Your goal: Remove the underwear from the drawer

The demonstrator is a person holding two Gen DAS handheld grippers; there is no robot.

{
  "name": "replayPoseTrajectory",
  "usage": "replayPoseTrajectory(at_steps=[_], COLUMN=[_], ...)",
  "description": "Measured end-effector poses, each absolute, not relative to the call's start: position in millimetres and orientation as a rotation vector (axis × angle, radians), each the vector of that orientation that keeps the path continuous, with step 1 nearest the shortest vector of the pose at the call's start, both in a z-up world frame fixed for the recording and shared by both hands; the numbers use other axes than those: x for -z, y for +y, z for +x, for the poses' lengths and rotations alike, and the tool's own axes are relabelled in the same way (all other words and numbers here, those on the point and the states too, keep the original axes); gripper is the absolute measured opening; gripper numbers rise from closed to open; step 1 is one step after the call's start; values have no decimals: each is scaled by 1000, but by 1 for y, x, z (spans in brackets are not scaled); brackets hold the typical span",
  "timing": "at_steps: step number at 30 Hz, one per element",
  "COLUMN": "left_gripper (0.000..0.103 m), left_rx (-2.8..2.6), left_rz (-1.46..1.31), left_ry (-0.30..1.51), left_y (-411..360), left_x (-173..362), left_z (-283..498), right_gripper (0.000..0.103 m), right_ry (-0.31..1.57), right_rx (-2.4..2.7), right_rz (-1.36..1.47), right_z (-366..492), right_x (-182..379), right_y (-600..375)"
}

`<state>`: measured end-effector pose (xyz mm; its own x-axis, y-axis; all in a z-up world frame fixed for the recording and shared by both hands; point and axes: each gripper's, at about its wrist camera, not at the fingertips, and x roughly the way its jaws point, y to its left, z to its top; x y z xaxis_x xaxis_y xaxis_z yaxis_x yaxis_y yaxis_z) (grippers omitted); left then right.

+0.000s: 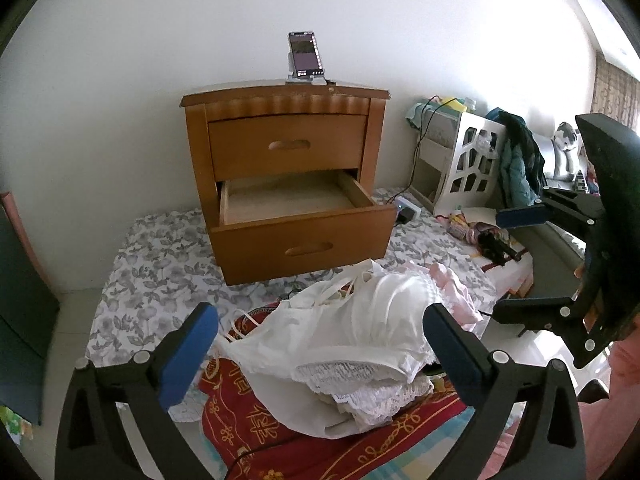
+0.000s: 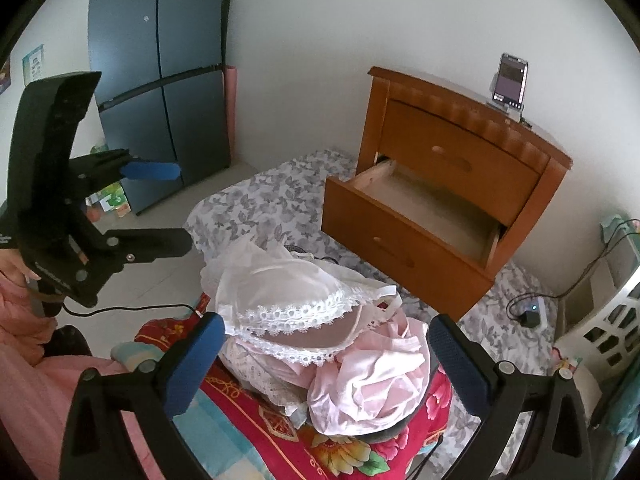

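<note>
Underwear (image 1: 352,344) piled near, out of empty drawer (image 1: 288,200); both tongs (image 1: 320,354) (image 2: 326,364) spread wide, gripping nothing. Could slide off red cloth (image 1: 272,420) if bumped.

In the left wrist view, the nightstand (image 1: 286,168) stands in the centre, on a patterned sheet (image 1: 160,256), with a phone (image 1: 305,53) on top of it. Its lower drawer (image 1: 304,224) is pulled out. Below it, in the lower centre, a pile of underwear (image 1: 352,344) lies on a cloth (image 1: 280,424). In the right wrist view, a fridge (image 2: 160,80) stands in the upper left, left of the nightstand.
</note>
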<state>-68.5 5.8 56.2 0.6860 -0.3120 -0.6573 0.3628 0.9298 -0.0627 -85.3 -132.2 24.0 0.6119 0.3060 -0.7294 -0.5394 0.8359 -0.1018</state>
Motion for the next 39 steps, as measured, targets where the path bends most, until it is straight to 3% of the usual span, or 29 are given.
replayPoseTrajectory(at_steps=[26, 39], left_gripper=[102, 102], left_rx=[250, 229], left_rz=[78, 110], left_ry=[848, 816], left_y=[-11, -19], left_x=[-53, -59], left_z=[-35, -43], right_gripper=[103, 103], right_ry=[832, 837], right_rx=[-460, -450], right_rz=[-363, -363], right_z=[-63, -62], right_x=[-34, -33], right_y=[-141, -144])
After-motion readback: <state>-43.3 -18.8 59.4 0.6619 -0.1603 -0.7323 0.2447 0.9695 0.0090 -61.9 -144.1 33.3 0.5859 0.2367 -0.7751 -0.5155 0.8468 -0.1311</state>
